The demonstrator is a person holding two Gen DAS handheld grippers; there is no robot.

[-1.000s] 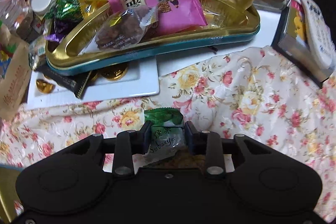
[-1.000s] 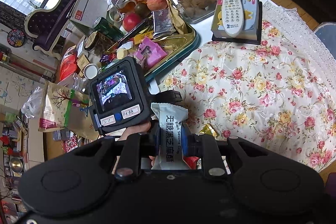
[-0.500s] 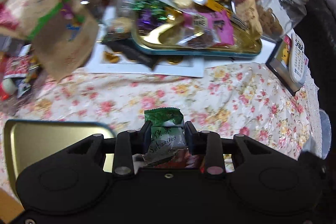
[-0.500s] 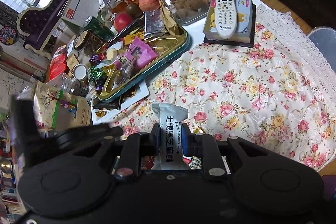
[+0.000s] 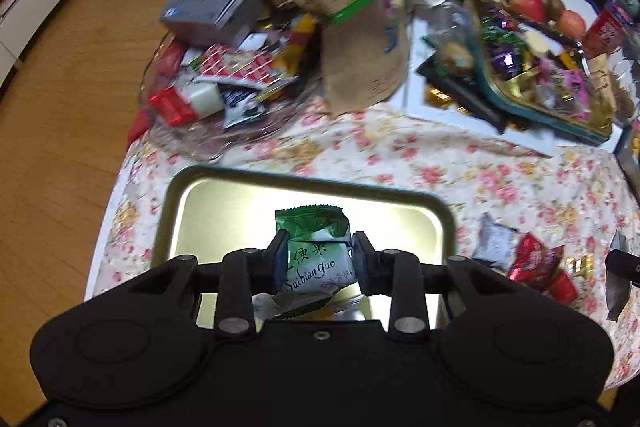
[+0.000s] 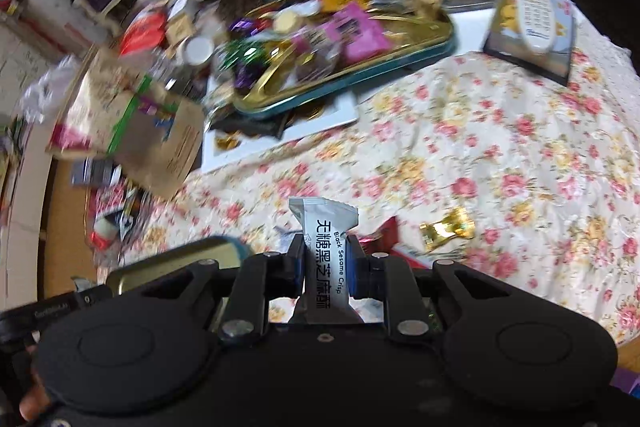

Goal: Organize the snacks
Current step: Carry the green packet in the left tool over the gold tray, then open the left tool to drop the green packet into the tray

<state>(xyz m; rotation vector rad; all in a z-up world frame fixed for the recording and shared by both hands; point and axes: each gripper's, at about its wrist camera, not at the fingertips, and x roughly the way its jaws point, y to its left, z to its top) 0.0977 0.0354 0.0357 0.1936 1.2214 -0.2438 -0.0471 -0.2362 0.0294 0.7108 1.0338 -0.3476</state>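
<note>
My left gripper (image 5: 318, 253) is shut on a green and white snack packet (image 5: 314, 247) and holds it above a shiny gold tin tray (image 5: 224, 199) on the floral cloth. My right gripper (image 6: 323, 259) is shut on a slim grey sesame crisp packet (image 6: 326, 239), upright between the pads, over the cloth. A corner of the gold tin tray (image 6: 172, 263) shows just left of it. Loose wrapped snacks (image 5: 532, 263) lie on the cloth right of the tray, among them a gold wrapper (image 6: 446, 229).
A gold and teal tray piled with sweets (image 6: 340, 39) sits at the back, by a brown paper bag (image 5: 352, 23) and a glass dish of packets (image 5: 208, 87). A remote on a box (image 6: 532, 15) is at far right. The wooden floor (image 5: 60, 107) lies left of the table edge.
My left gripper swung left and up with the green packet, from near the sweets tray to above the gold tin tray. My right gripper shifted left with the sesame packet.
</note>
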